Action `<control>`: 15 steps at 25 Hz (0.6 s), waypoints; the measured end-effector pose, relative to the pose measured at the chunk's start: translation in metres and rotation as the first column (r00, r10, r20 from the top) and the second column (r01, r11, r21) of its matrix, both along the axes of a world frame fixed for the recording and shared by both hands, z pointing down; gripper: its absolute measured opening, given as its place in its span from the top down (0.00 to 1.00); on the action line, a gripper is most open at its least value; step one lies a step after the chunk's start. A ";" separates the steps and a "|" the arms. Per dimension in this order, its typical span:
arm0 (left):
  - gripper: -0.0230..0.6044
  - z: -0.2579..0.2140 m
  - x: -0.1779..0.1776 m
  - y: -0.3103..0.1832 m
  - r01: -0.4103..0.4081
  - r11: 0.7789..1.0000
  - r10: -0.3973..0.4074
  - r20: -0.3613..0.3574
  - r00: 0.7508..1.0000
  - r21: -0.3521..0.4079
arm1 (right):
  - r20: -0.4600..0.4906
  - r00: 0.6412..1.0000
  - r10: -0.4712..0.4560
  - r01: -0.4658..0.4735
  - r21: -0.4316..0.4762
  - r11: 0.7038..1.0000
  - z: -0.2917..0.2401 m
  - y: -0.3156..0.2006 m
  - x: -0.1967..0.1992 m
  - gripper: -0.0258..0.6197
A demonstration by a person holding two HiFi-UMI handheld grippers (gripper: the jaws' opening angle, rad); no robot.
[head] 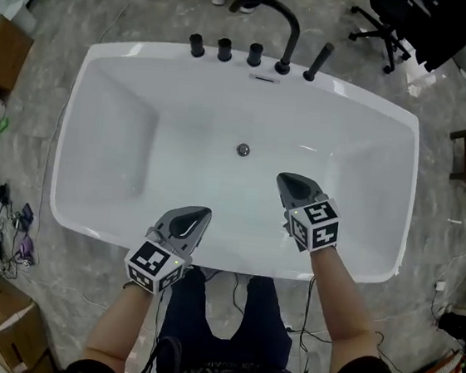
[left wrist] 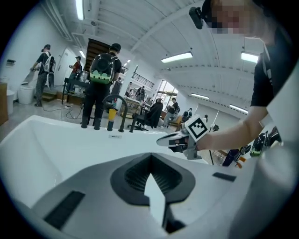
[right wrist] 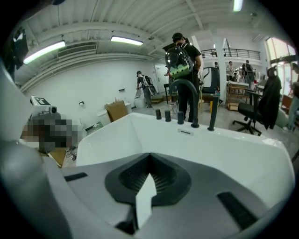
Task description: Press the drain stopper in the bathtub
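In the head view both forearms reach down over the near rim of the bathtub; the left forearm is bent a little inward and the right forearm is more straight. The left gripper stays above the near inner wall; the right gripper is further in and its tip points toward the drain stopper, near it but apart. The drain stopper sits in the middle of the tub floor. The faucet and knobs stand on the far rim.

In the left gripper view the jaws meet at the tip with nothing between them; the right gripper shows at the right, and the gripper body hides the drain stopper.

In the right gripper view the jaws are also together and empty; the far rim shows, but the gripper body covers the tub floor.
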State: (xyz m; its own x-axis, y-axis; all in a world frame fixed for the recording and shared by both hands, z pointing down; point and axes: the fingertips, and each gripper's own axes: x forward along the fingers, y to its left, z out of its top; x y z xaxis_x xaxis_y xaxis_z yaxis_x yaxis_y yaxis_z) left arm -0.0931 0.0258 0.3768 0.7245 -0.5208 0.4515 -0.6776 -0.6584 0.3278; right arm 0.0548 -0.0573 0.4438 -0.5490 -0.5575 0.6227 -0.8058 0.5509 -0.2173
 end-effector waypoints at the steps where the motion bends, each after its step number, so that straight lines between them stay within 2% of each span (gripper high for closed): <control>1: 0.95 -0.011 0.002 0.000 -0.012 1.000 0.012 0.002 1.000 0.017 | 0.012 1.000 0.007 -0.007 0.020 1.000 -0.018 0.005 0.001 0.94; 9: 0.95 -0.106 0.022 0.014 -0.062 0.991 0.063 -0.002 0.998 0.120 | 0.110 0.993 0.047 -0.062 0.137 0.989 -0.141 0.059 0.011 0.94; 15: 0.95 -0.152 0.035 0.027 -0.069 0.990 0.074 -0.040 0.996 0.121 | 0.184 0.980 0.081 -0.119 0.204 0.972 -0.203 0.091 0.012 0.95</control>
